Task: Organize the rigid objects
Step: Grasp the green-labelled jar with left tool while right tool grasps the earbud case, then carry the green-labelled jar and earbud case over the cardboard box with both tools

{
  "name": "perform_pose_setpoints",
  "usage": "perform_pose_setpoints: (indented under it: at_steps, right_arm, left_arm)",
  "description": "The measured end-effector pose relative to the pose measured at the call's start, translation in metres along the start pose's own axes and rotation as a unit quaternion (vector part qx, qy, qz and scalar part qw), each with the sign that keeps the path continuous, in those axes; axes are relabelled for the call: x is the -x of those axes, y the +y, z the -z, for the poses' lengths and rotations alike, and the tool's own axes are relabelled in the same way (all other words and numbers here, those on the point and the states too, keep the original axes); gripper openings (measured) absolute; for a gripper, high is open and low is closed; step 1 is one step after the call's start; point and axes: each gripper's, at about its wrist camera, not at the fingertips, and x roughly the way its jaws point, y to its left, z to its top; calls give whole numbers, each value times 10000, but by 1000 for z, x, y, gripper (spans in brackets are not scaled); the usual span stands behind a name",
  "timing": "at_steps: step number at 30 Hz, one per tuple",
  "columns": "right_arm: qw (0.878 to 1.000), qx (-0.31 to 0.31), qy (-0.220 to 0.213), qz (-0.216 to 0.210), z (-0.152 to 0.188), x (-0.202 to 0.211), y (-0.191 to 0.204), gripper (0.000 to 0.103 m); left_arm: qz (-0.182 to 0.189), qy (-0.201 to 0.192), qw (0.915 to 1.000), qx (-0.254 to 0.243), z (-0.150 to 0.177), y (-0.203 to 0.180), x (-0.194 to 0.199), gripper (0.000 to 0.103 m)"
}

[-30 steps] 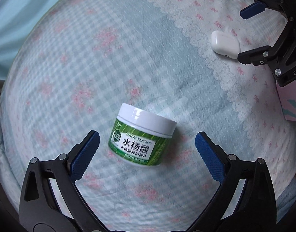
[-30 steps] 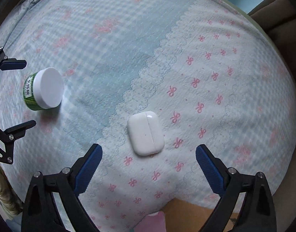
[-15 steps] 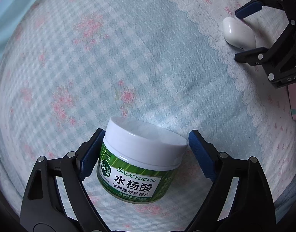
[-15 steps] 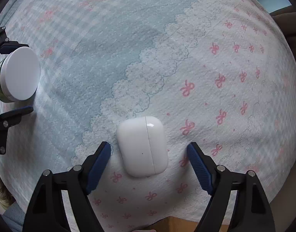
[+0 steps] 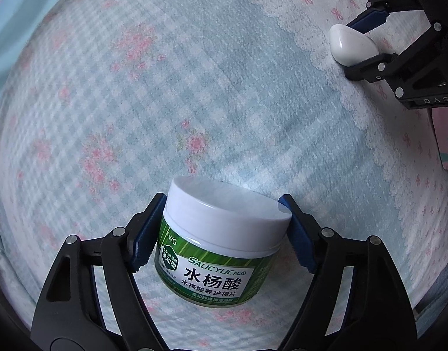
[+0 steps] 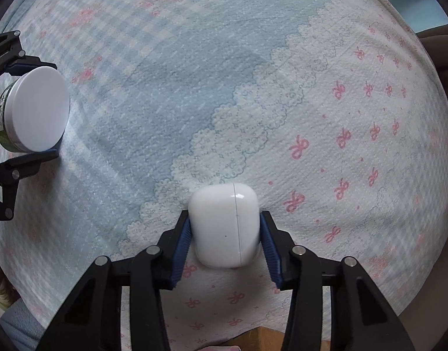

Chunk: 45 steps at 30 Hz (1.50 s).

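A green jar with a white lid [image 5: 221, 245] sits on the patterned bedspread. My left gripper [image 5: 224, 234] is shut on it, blue pads against both sides. The jar also shows in the right wrist view [image 6: 33, 114] at the far left, held in the left gripper [image 6: 33, 108]. A white earbud case [image 6: 225, 225] lies on the bedspread, and my right gripper [image 6: 225, 242] is shut on it, pads pressed on both sides. In the left wrist view the case [image 5: 351, 45] sits at the upper right inside the right gripper [image 5: 367, 41].
The blue checked and pink bow bedspread [image 5: 194, 87] covers the whole surface. A pink box edge [image 5: 447, 140] shows at the right in the left wrist view. A brown cardboard corner [image 6: 259, 339] lies at the bottom of the right wrist view.
Both grippers moved forward over their objects and closed: the left on the jar, the right on the earbud case.
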Motion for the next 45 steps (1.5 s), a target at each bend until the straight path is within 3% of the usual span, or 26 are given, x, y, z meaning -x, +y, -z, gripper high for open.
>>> perform_pose_setpoints:
  at_steps: [9,14,20,27,35,45]
  right_arm:
    - [9982,-408,-193,-383,14,23,-7,42]
    - [9977,-432,-330,-413,16,38,3,42]
    - [9960,-530,-553,-455,18,65,5,42]
    - [9897,-875,-897,-695,37,110,-8,42]
    - [9742,-1441,-1416,-1000,98,164,-58,42]
    - [9602,-1941,-1793,-901,204,226,-113,42]
  left_arm:
    - [114,-248,9990,367,19,7,41,71]
    - [81,-162,9983,560,29,14,49,69]
    - [143,-339,9970,684,43,18,72,69]
    - [238,-697,9942,789,29,5,128,69]
    - [255,-1205,9905,608,-7,-52,200,69]
    - [415,-1539,9870,229,-42,-141,256,69]
